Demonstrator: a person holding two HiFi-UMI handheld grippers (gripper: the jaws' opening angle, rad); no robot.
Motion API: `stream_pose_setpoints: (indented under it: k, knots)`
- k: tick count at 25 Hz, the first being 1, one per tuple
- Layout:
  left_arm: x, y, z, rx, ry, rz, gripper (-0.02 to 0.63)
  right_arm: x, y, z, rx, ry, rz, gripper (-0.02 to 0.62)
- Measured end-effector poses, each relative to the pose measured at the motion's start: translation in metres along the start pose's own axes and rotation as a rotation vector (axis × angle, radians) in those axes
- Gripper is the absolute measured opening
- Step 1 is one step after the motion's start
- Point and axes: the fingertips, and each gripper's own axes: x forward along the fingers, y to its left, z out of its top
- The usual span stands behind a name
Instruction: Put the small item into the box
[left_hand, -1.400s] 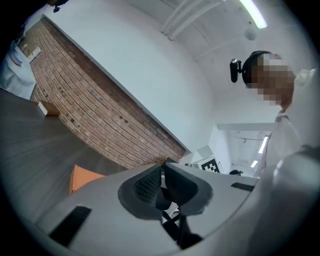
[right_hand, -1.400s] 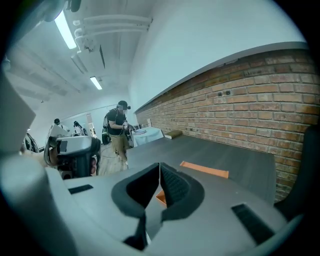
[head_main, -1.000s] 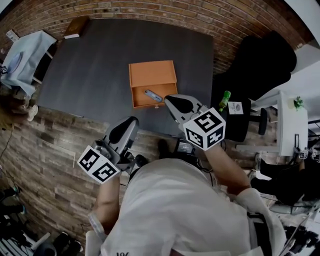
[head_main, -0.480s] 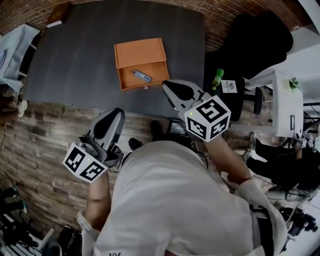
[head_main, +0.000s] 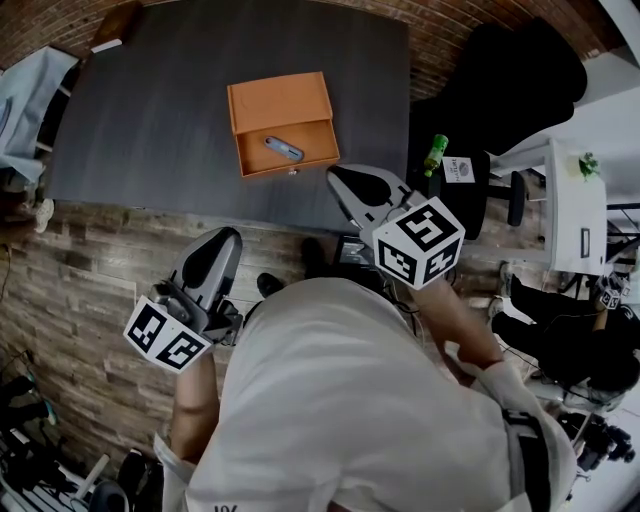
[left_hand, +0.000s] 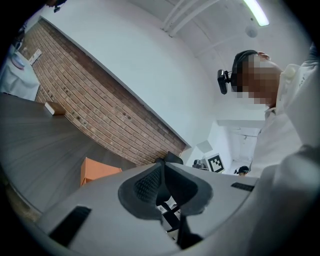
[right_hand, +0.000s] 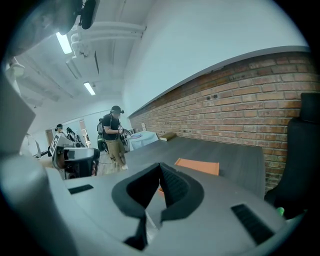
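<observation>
Both drawn slightly away from orange box (head_main: 280, 120) since earlier: left hand-held gripper (head_main: 222, 238), right hand-held gripper (head_main: 338, 178) — jaws closed, empty. Small item (head_main: 284, 149) inside box on dark table (head_main: 150, 130). Plank floor (head_main: 80, 290), brick wall (right_hand: 240, 95).

box: flat orange rectangular box (head_main: 280, 102), open, lid part lying flat on the far side, shallow tray on the near side | place: on the dark grey table (head_main: 150, 130), right of its middle | item: small grey-blue oblong object (head_main: 284, 149), lying flat inside the near tray, slantwise, left end farther
</observation>
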Motion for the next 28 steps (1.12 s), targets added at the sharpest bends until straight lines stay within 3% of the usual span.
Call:
stream_pose_setpoints:
  k: [13, 28]
  knots:
    - [0.004, -0.006, -0.002, -0.006, 0.008, -0.015, 0.029, 0.002, 0.017, -0.003, -0.039, -0.002, 0.046, 0.012]
    - [0.008, -0.011, -0.010, -0.010, 0.027, -0.027, 0.029, 0.000, 0.013, -0.012, -0.022, 0.000, 0.028, 0.012]
